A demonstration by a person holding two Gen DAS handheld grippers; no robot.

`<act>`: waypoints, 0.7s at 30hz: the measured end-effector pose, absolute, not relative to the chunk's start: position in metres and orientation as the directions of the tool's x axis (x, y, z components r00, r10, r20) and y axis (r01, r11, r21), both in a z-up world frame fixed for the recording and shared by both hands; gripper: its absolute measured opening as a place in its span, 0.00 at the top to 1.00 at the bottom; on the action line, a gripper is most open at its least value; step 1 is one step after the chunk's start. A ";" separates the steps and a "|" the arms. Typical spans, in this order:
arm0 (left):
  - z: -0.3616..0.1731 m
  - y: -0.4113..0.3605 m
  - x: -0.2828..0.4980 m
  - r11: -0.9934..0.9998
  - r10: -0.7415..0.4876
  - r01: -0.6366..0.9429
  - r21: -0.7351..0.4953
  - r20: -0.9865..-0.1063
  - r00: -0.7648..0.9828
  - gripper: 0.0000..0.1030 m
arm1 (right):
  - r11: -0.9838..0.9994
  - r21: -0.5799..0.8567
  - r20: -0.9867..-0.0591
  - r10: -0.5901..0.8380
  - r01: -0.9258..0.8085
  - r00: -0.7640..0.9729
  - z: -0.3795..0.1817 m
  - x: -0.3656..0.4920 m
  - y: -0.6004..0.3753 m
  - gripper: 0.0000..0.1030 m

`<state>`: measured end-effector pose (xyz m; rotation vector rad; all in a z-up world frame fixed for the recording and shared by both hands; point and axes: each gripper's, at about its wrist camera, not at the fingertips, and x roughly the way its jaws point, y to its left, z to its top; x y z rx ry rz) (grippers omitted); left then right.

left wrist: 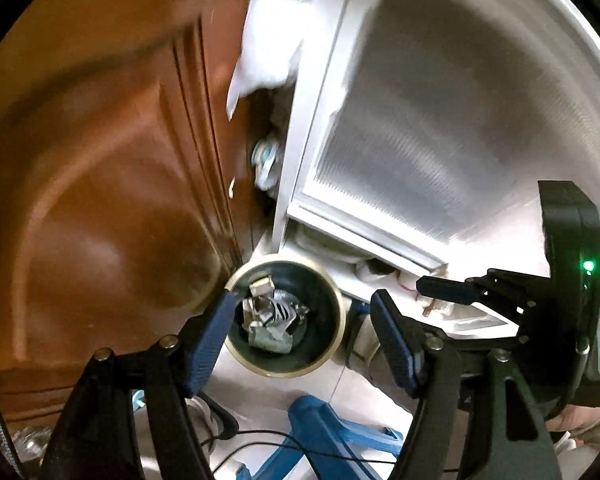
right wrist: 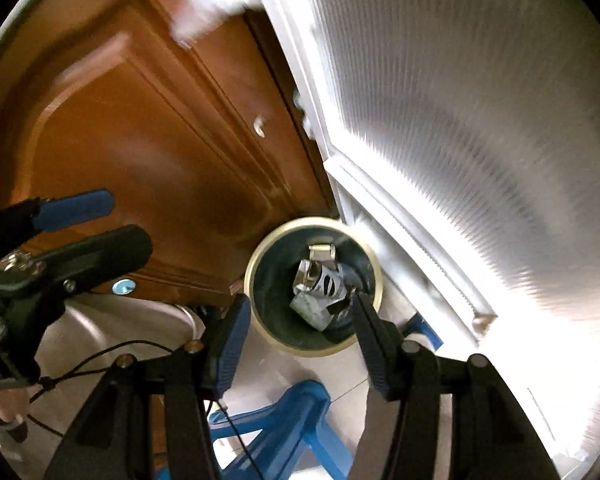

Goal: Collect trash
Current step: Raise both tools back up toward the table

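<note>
Both hand-held grippers, left (left wrist: 300,320) and right (right wrist: 296,322), hang released above the bin (left wrist: 284,318); trash (left wrist: 270,320) dropped, next fetch more.

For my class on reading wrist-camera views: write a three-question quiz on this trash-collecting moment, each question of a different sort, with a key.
1. True or false: the left gripper has something between its jaws.
2. Multiple choice: the round bin stands between
A. a wooden door and a white-framed panel
B. two blue chairs
C. a sink and a stove
3. Short answer: what lies inside the bin?

Key
1. False. Both its jaws and those of the right gripper stand apart with nothing between them.
2. A. The wooden door is at picture left, the white-framed panel at right.
3. Crumpled trash, some of it shiny wrapper-like pieces.
</note>
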<state>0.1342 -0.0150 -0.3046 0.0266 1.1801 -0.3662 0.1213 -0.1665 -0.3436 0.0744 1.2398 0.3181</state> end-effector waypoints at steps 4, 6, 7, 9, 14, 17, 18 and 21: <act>-0.271 -0.016 0.121 0.943 -0.257 0.298 -0.148 -0.892 0.371 0.33 | 0.951 0.209 -0.893 0.280 -0.227 0.353 -0.305 0.104 -0.169 0.49; -0.250 -0.015 0.113 0.944 -0.258 0.299 -0.141 -0.879 0.401 0.33 | 0.953 0.182 -0.877 0.269 -0.243 0.397 -0.286 0.097 -0.170 0.49; -0.241 -0.014 0.110 0.945 -0.257 0.297 -0.137 -0.874 0.412 0.33 | 0.954 0.163 -0.869 0.260 -0.252 0.421 -0.275 0.092 -0.171 0.49; -0.223 -0.012 0.104 0.946 -0.263 0.291 -0.144 -0.865 0.427 0.33 | 0.955 0.146 -0.853 0.254 -0.259 0.456 -0.256 0.085 -0.174 0.49; -0.181 -0.007 0.095 0.944 -0.293 0.282 -0.172 -0.832 0.472 0.33 | 0.957 0.108 -0.804 0.243 -0.270 0.542 -0.202 0.072 -0.179 0.49; -0.150 -0.001 0.091 0.941 -0.314 0.278 -0.194 -0.805 0.504 0.32 | 0.958 0.106 -0.766 0.250 -0.268 0.592 -0.168 0.065 -0.183 0.49; -0.142 0.000 0.090 0.940 -0.319 0.279 -0.197 -0.797 0.512 0.29 | 0.958 0.103 -0.752 0.251 -0.268 0.610 -0.156 0.063 -0.184 0.49; -0.114 0.000 0.091 0.934 -0.339 0.290 -0.207 -0.767 0.545 0.25 | 0.960 0.100 -0.722 0.251 -0.262 0.645 -0.125 0.061 -0.188 0.49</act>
